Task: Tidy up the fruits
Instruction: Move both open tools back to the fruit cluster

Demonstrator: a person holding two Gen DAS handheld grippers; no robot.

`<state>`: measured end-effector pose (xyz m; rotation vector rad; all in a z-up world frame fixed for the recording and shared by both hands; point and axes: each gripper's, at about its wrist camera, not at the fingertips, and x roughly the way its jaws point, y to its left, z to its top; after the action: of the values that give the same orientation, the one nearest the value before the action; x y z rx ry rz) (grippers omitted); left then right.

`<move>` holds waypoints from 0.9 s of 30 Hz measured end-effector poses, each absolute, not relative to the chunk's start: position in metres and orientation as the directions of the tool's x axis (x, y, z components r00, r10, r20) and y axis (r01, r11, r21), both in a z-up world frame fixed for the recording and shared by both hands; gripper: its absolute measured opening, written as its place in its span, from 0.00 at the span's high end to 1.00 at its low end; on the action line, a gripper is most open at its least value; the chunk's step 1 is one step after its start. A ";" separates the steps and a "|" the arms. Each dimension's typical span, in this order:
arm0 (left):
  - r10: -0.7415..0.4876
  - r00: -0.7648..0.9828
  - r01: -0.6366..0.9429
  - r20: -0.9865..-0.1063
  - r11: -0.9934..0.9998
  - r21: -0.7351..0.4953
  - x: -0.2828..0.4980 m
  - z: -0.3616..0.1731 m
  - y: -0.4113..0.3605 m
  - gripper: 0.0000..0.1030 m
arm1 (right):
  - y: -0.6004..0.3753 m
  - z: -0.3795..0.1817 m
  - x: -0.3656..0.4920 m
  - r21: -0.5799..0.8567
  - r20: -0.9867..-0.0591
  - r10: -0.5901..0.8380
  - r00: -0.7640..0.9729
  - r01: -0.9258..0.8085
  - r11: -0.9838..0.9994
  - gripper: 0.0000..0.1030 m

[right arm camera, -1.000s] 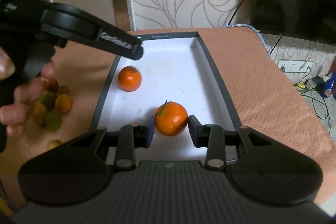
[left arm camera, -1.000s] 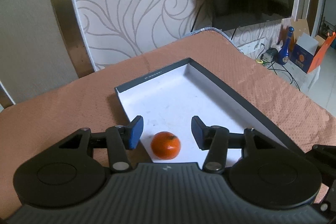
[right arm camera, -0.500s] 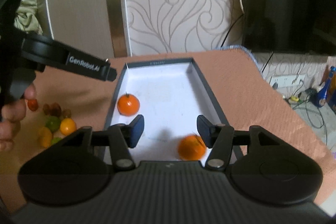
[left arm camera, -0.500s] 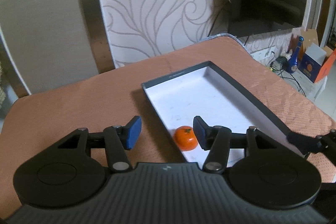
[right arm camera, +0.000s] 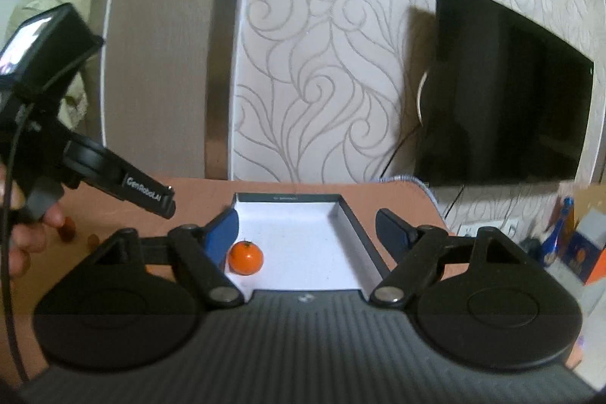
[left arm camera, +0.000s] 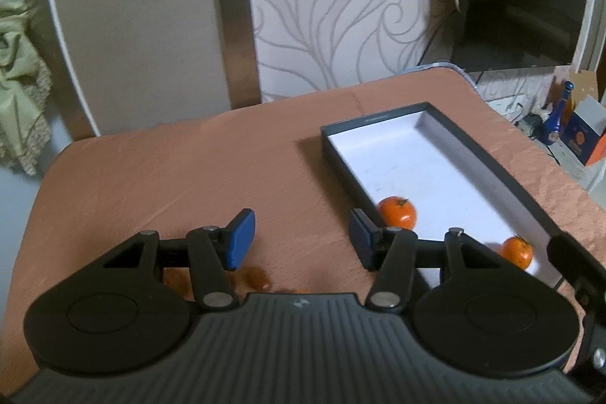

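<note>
A shallow dark box with a white inside (left arm camera: 435,154) lies on the brown table (left arm camera: 189,177). Two oranges lie in it: one (left arm camera: 397,212) by its left wall, one (left arm camera: 516,251) near its near end. My left gripper (left arm camera: 299,239) is open and empty, over the table left of the box. A small brown fruit (left arm camera: 255,277) shows just below its left finger. My right gripper (right arm camera: 306,230) is open and empty, raised above the box (right arm camera: 348,214); only the left orange (right arm camera: 246,257) shows there.
The left gripper's body and the hand holding it (right arm camera: 34,233) fill the left of the right wrist view, with small fruits (right arm camera: 68,233) on the table beneath. A dark TV (right arm camera: 507,116) hangs on the patterned wall. A blue bottle (left arm camera: 555,127) and boxes stand on the floor to the right.
My right gripper let go of the orange into the box, opened wide and lifted back. My left gripper moved left off the box, away from its orange, to above the table.
</note>
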<state>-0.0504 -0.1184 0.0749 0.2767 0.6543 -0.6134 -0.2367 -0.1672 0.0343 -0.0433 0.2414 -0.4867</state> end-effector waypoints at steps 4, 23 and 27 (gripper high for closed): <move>-0.430 0.630 0.597 -0.647 0.801 0.049 -0.049 0.073 -0.101 0.41 | -0.158 0.035 -0.236 -0.103 -0.254 -0.410 0.876 0.397 0.912 0.21; -0.318 0.664 0.461 -0.677 0.887 0.035 -0.046 0.049 -0.002 0.41 | -0.113 0.020 -0.230 -0.043 -0.360 -0.181 0.915 0.177 0.983 0.22; -0.311 0.672 0.448 -0.672 0.893 0.034 -0.043 0.049 0.005 0.41 | -0.108 0.019 -0.228 -0.033 -0.370 -0.156 0.916 0.155 0.987 0.22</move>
<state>-0.0434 0.0050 0.0487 0.2035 0.7157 -0.4305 -0.2277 -0.1078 0.0194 -0.0035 0.3809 -0.1597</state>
